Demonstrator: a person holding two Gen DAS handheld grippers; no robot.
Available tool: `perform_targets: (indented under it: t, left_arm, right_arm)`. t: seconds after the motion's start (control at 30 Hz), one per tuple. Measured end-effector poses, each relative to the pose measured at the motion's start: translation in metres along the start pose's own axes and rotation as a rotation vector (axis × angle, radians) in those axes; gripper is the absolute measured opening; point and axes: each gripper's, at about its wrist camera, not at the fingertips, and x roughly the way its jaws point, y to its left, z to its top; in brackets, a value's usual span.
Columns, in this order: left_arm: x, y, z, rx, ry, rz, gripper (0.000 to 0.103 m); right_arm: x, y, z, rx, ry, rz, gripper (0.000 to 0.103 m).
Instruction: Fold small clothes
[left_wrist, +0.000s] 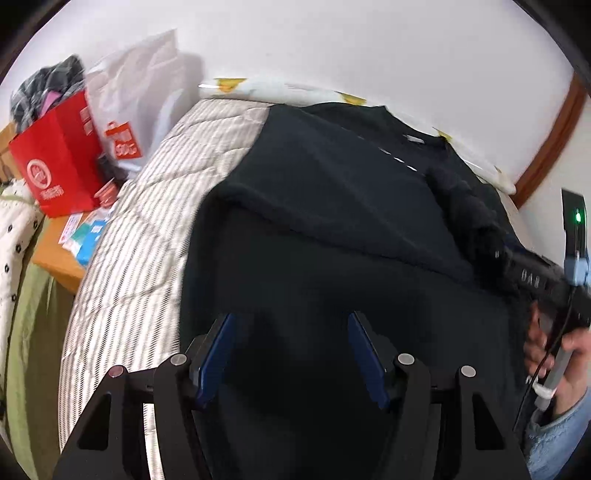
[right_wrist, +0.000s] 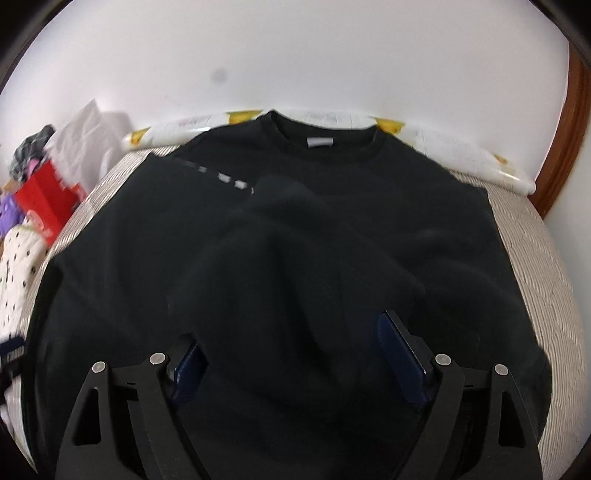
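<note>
Black long-sleeved sweatshirt (right_wrist: 332, 206) lies flat across striped quilted bed (left_wrist: 147, 229), collar toward bed's far edge, one sleeve (right_wrist: 280, 236) folded over chest. Soft, limp, light; likely to sag and bunch, so grip hem corners or shoulder seams. Left gripper (left_wrist: 288, 354) jaws open, empty above hem. Right gripper (right_wrist: 291, 354) jaws apart, fabric between; grip unclear. Grey neck label (right_wrist: 320, 142) unreadable; red bag (left_wrist: 59, 162) print illegible.

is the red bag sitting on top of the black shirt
No, the red bag stands off to the left beside the bed, apart from the black shirt.
</note>
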Motion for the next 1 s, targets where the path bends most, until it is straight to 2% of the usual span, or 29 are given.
perform_targets:
  t: [0.1,0.17,0.4,0.43,0.47,0.53,0.7,0.83,1.0]
  left_arm:
    - [0.002,-0.021,0.003,0.043,0.001,-0.022,0.06]
    - [0.004,-0.039,0.006,0.083,0.002,-0.032,0.06]
    - [0.009,-0.132,0.022,0.264,-0.013,-0.13,0.06]
    - [0.011,-0.146,0.025,0.286,-0.017,-0.149,0.06]
    - [0.012,-0.162,0.026,0.309,-0.024,-0.17,0.06]
    - [0.016,-0.186,0.027,0.346,-0.025,-0.205,0.06]
    - [0.039,-0.244,0.024,0.416,0.0,-0.253,0.06]
    - [0.059,-0.281,0.024,0.444,-0.009,-0.281,0.06]
    - [0.09,-0.3,0.025,0.447,-0.006,-0.223,0.06]
  right_arm:
    - [-0.021,-0.01,-0.02,-0.003,-0.002,0.021,0.085]
    - [-0.042,-0.019,-0.033,-0.004,-0.035,0.023,0.085]
    - [-0.097,-0.094,-0.059,0.141,-0.13,-0.07,0.082]
    - [-0.101,-0.104,-0.063,0.16,-0.137,-0.078,0.072]
    - [-0.106,-0.115,-0.067,0.174,-0.143,-0.086,0.049]
    - [-0.112,-0.132,-0.074,0.185,-0.128,-0.098,0.021]
    - [-0.127,-0.161,-0.099,0.207,-0.141,-0.153,0.019]
    - [-0.133,-0.181,-0.118,0.262,-0.154,-0.147,0.019]
    - [-0.136,-0.187,-0.134,0.242,-0.151,-0.151,0.019]
